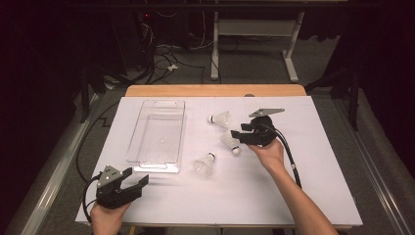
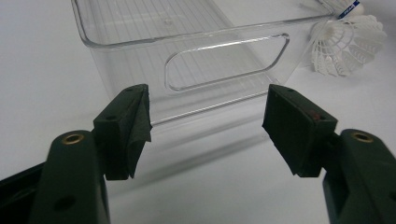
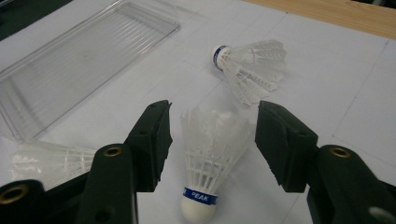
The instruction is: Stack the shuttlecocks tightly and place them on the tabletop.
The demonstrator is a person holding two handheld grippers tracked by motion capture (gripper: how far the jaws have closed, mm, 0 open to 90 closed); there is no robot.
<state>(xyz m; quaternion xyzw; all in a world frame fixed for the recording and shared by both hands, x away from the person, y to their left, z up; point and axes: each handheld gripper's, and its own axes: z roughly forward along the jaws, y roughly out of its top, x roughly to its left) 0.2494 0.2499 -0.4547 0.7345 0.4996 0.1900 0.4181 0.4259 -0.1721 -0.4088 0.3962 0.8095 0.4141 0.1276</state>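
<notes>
On the white worktop (image 1: 303, 196), at about three o'clock from the clear tray (image 1: 157, 134), the right tool (image 1: 241, 132) straddles a shuttlecock (image 3: 210, 158); its jaws stand either side of the feather skirt, not pressing it, so it is released. That shuttlecock lies cork-end toward the camera in the right gripper view. A second shuttlecock (image 1: 221, 119) lies at its twelve o'clock, a third (image 1: 204, 164) at seven. The left tool (image 1: 139, 185), jaws apart and empty, sits at six o'clock of the tray.
</notes>
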